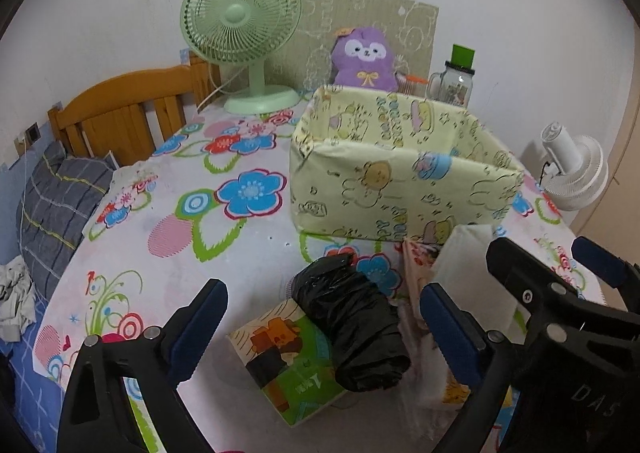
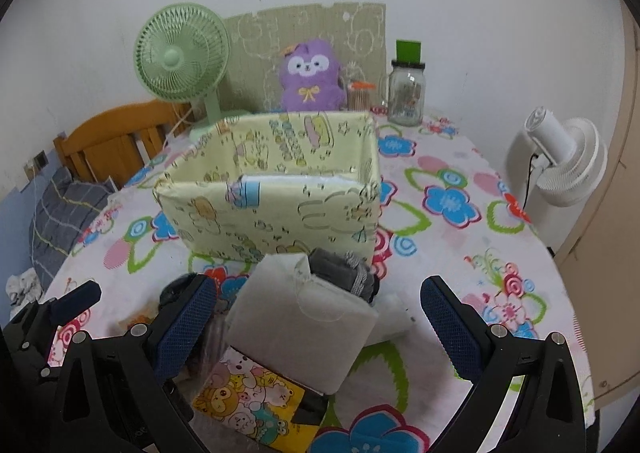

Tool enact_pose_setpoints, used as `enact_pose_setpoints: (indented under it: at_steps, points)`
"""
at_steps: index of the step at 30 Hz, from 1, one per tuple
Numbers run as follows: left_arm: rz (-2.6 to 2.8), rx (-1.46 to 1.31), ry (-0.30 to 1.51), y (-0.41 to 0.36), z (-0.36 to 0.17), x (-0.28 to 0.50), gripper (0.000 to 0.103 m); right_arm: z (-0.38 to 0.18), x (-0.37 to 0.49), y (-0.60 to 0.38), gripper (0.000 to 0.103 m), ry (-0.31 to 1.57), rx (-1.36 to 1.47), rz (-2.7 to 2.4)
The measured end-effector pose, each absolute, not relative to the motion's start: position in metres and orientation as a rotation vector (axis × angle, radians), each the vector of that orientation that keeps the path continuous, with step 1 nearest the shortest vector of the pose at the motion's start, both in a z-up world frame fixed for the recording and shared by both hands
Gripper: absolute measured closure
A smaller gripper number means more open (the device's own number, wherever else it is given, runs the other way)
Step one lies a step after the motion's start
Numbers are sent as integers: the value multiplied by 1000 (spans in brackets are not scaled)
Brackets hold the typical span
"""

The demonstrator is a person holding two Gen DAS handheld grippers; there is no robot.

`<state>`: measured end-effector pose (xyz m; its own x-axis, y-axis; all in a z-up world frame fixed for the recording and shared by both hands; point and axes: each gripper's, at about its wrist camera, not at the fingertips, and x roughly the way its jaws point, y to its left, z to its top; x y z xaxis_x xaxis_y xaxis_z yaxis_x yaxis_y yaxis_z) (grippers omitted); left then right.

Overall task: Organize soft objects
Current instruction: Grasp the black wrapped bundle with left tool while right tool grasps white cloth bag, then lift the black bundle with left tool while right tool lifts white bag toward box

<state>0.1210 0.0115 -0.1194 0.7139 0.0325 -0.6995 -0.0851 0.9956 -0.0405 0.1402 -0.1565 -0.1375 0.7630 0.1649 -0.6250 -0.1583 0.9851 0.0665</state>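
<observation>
We are holding the left gripper (image 1: 320, 333) open over a black bag roll (image 1: 352, 329) | we are holding the right gripper (image 2: 320, 329) open around a white tissue pack (image 2: 304, 325) | soft items are lying just before the yellow box (image 2: 272, 189) on the floral table (image 2: 460, 237)

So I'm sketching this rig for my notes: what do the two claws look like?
Both match. The left claw has a matte black plastic frame with round silver bolt heads and two flat fingers faced in dark blue pads. The right claw is built the same; its blue pads show a fine grid texture. Pale lettering marks the right claw's body in the left view. No cables or sleeves are visible.
</observation>
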Motion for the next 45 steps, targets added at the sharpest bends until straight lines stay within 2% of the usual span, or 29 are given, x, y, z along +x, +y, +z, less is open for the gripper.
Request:
enact_pose_setpoints:
  at_steps: [6, 11, 16, 25, 30, 33, 45]
  points:
    - [45, -57, 812, 11, -136, 132, 14, -155, 151, -153, 0, 722, 12, 166]
    - [33, -58, 826, 10, -145, 139, 16, -168, 161, -150, 0, 765, 34, 176]
    - [20, -52, 846, 7, -151, 144, 26, -177, 168, -147, 1, 801, 41, 179]
    - [2, -27, 841, 0, -152, 147, 52, -181, 172, -150, 17, 806, 64, 177]
    - [6, -29, 834, -2, -150, 146, 61, -179, 170, -151, 25, 799, 68, 171]
    - [0, -33, 830, -3, -147, 144, 63, -176, 168, -153, 28, 793, 74, 171]
    - [-3, -44, 770, -4, -123, 129, 64, -150, 152, -158, 29, 727, 87, 175]
